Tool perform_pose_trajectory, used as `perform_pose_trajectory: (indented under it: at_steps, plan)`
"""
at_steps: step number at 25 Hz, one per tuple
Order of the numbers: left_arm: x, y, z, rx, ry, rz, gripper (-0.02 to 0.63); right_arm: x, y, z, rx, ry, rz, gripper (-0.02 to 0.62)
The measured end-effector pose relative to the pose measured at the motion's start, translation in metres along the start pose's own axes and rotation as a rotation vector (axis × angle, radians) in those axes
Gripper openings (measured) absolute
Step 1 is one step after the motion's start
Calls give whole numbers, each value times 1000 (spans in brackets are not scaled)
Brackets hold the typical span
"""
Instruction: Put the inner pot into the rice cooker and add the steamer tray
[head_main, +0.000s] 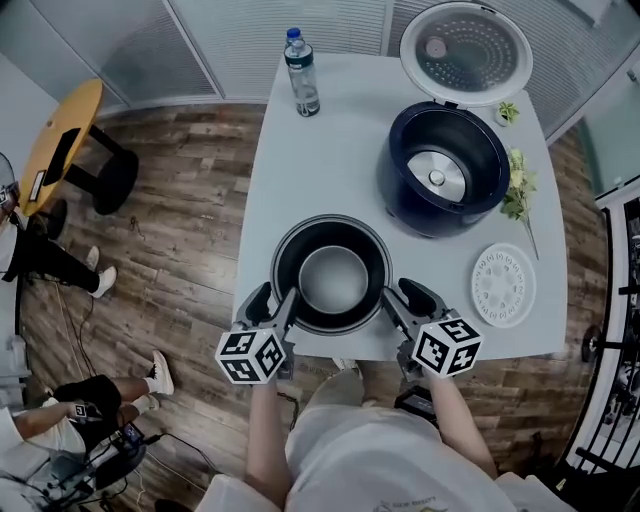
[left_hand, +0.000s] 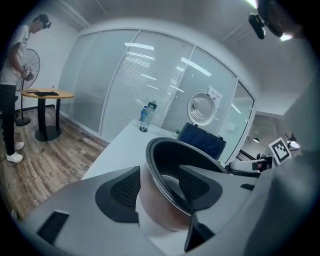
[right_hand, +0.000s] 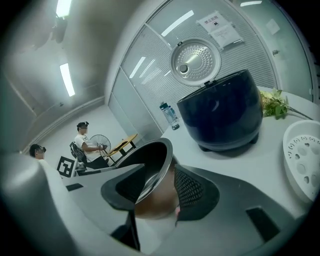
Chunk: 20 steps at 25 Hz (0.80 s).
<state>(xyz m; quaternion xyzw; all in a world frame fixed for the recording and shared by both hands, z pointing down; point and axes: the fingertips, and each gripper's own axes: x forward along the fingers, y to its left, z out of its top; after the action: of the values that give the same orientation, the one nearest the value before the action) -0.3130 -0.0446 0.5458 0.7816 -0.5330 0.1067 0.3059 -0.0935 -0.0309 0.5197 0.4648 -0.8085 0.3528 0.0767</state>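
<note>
1. While the inner pot (head_main: 333, 280) sits upright on the white surface (head_main: 320, 170) close to the near edge, the left tongs (head_main: 277, 298) and the right tongs (head_main: 402, 296) flank it, one at each side of its rim.
2. In the left gripper view, the left tongs are open. One jaw is outside the pot's wall and the other reaches inside the bowl, so the thin rim stands between them unclamped.
3. In the right gripper view, the right tongs are likewise open and straddle the opposite rim, with the jaws set wide apart and no grip on the wall.
4. Further back and to the right, the dark rice cooker (head_main: 420, 215) stands well apart from the pot. Its lid (head_main: 465, 50) is raised and the heating plate (head_main: 437, 177) shows at the bottom.
5. Lying flat on the surface, the white steamer tray (head_main: 503, 285) is to the right of the pot and in front of the cooker.
6. At the far left corner a water bottle (head_main: 301, 73) stands upright, and a green sprig (head_main: 520, 185) lies beside the cooker.
</note>
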Motion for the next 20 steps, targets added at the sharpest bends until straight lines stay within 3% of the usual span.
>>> perform_pose_trajectory:
  at_steps: [9,14,20]
  plan:
    - [7,2,-4,3,21,5,242,23,-4,-7,10,47,-21,195]
    - [10,0,-1,-29,17,-8,169,29,-1,-7,24,69,-27,143]
    - [11,4,0,-54,18,28,143,32,0,-8,39,98,-33,127]
